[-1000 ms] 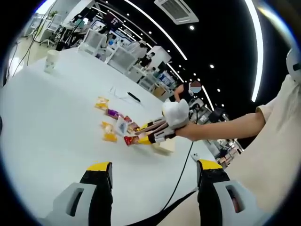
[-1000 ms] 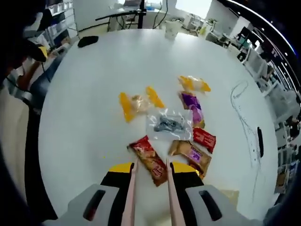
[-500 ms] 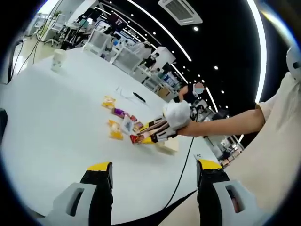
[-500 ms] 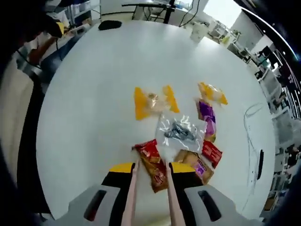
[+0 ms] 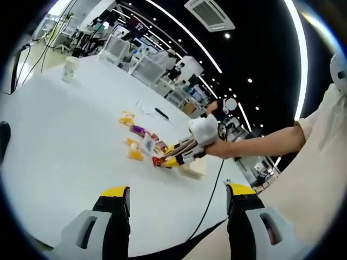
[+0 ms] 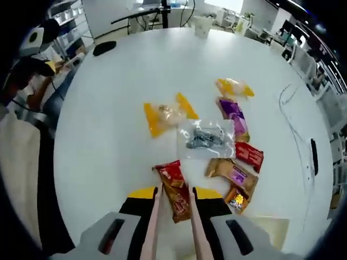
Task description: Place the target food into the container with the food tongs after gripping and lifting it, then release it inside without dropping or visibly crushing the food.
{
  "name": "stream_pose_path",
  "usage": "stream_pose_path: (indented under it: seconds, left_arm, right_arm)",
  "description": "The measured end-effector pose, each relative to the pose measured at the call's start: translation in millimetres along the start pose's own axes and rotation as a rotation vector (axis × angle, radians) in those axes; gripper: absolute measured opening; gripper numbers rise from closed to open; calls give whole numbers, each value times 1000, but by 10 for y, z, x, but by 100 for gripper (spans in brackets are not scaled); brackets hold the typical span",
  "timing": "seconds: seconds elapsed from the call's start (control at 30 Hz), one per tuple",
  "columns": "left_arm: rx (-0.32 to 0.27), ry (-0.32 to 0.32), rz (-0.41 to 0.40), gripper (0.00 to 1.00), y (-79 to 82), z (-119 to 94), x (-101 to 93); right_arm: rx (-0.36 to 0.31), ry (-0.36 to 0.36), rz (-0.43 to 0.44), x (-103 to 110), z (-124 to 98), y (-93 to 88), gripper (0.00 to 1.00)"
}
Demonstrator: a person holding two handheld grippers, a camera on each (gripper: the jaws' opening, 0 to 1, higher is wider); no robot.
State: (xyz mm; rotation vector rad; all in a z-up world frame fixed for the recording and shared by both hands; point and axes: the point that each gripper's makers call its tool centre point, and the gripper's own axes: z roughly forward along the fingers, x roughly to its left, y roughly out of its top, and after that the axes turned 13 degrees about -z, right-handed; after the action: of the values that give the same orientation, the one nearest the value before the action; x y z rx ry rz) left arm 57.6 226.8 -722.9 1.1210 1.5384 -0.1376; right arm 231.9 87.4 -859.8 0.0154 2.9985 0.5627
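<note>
A red snack packet [image 6: 174,187] lies on the white table [image 6: 108,124], nearest of a cluster of wrapped snacks. My right gripper [image 6: 174,194] is shut on the food tongs [image 6: 152,219], whose two pale arms run along either side of the packet's near end. In the left gripper view a gloved hand [image 5: 203,130] holds that right gripper [image 5: 184,151] with the tongs tips down at the red packet [image 5: 158,161]. A beige container [image 6: 265,226] sits just right of the jaws, and shows as a low box [image 5: 194,168] behind the tongs. My left gripper [image 5: 179,197] hangs open above the table's near edge.
Around the red packet lie a yellow-ended packet [image 6: 164,115], a clear bag [image 6: 203,138], a purple packet [image 6: 233,116], a brown packet [image 6: 232,173] and others. A paper cup [image 6: 203,24], a black mouse [image 6: 103,47] and a black pen [image 6: 313,157] sit farther out. A black cable [image 5: 209,200] crosses the table edge.
The right view has shifted with the hand; the tongs still straddle the red packet. In the left view the gloved hand and tongs sit slightly lower over the snacks.
</note>
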Motion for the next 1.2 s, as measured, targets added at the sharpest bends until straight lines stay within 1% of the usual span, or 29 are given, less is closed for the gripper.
stream_pose_path:
  seconds: [0.1, 0.17, 0.3, 0.43, 0.5, 0.57, 0.63, 0.8, 0.87, 0.9, 0.93, 1.03, 1.2]
  left_arm:
    - [7, -6, 10, 72, 5, 9, -21]
    - [6, -8, 14, 72, 13, 4, -29]
    - [2, -9, 15, 71, 17, -9, -36]
    - [2, -7, 11, 71, -18, -22, -33]
    - [3, -7, 8, 71, -38, -26, -35]
    - [3, -6, 6, 71, -51, -31, -43]
    - [2, -7, 6, 71, -55, -35, -49]
    - [5, -5, 3, 71, -76, -43, -44]
    - [21, -13, 11, 74, -93, -36, -67]
    - [30, -7, 32, 74, -100, -32, -82]
    - [31, -6, 37, 75, -100, -24, -96]
    - [36, -8, 37, 75, -106, -8, -95]
    - [50, -26, 58, 74, -91, 75, -155]
  right_arm:
    - [4, -2, 10, -14, 38, -45, 25]
    - [-2, -11, -3, -15, 41, -45, 26]
    - [-5, -17, 5, -9, 37, -44, 26]
    - [-5, -23, 5, 15, 32, -32, 25]
    - [-6, -32, -14, 18, 34, -33, 23]
    - [-8, -44, 13, 30, 30, -31, 22]
    - [-9, -47, 6, 55, 27, -33, 21]
    - [-19, -51, 46, 55, 18, -33, 22]
    - [-22, -52, 55, 70, 7, -23, 22]
    - [-30, -54, 68, 63, 6, -31, 22]
    - [-33, -54, 74, 60, 6, -36, 22]
    - [-46, -50, 112, 48, -7, -41, 22]
    - [-72, -51, 137, 55, -33, -20, 22]
